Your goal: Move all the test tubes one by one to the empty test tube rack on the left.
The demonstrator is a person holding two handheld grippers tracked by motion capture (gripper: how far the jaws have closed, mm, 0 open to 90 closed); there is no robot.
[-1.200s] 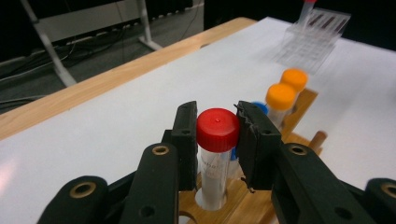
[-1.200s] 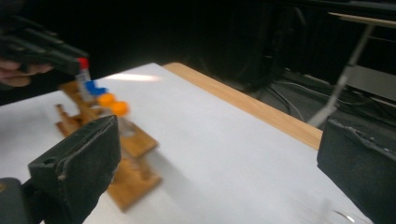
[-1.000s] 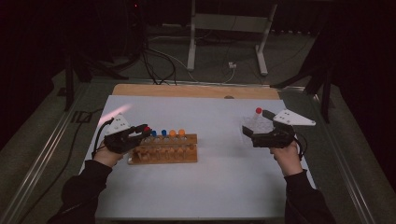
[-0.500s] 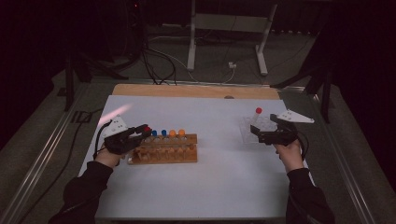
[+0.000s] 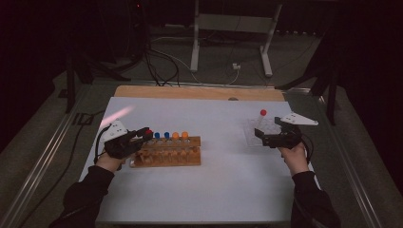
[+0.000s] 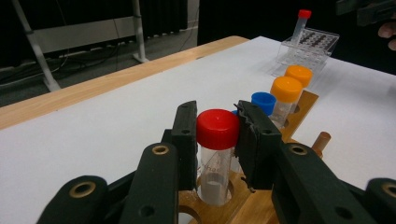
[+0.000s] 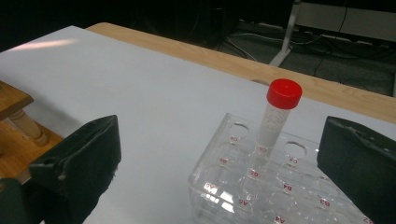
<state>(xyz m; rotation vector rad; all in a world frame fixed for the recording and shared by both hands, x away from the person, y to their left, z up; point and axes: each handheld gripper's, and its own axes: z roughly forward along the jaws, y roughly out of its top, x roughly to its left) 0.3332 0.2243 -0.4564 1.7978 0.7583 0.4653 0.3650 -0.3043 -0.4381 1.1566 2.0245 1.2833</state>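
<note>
Jaws of left gripper (image 6: 217, 140): pinching the red-capped tube (image 6: 217, 154) standing in the wooden rack (image 5: 166, 152) | jaws of right gripper (image 7: 219, 163): spread wide, second red-capped tube (image 7: 275, 121) upright in the clear rack (image 7: 233, 186) between and beyond them, untouched.

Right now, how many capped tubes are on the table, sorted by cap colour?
Red-capped tubes: 2, one in the wooden rack between the left tool's jaws, one standing in the clear rack
Blue-capped tubes: 2
Orange-capped tubes: 2
Total: 6
</note>
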